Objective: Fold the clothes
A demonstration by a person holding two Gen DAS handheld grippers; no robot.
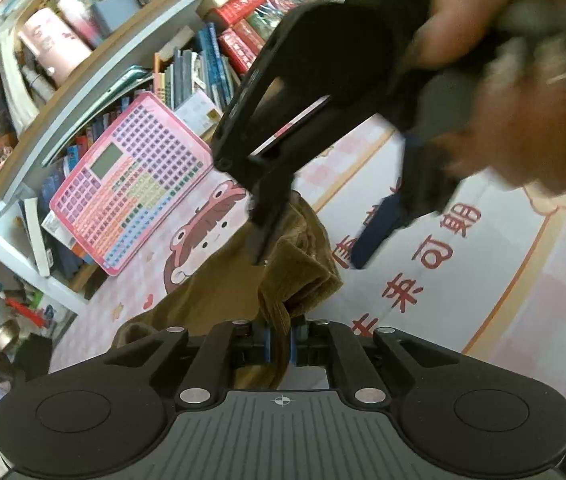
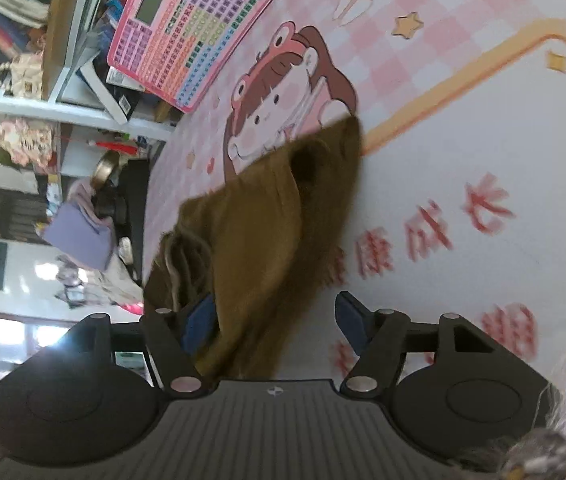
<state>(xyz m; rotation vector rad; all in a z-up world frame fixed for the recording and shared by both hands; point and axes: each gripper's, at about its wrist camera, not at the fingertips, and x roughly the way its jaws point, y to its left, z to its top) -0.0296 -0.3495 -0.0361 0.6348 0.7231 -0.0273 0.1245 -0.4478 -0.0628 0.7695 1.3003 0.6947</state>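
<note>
A brown corduroy garment (image 1: 283, 280) hangs bunched above the pink cartoon mat (image 1: 483, 280). My left gripper (image 1: 280, 346) is shut on a fold of the garment. My right gripper (image 1: 315, 236) shows in the left wrist view, held by a hand, its fingers spread around the garment's upper edge. In the right wrist view the right gripper (image 2: 279, 322) is open, and the garment (image 2: 263, 248) hangs between its blue pads (image 2: 199, 320), touching the left one.
A bookshelf (image 1: 83, 92) packed with books stands behind the mat. A pink keyboard toy (image 1: 131, 184) leans against it and also shows in the right wrist view (image 2: 191, 28). Clutter and a purple box (image 2: 79, 236) sit beyond the mat edge.
</note>
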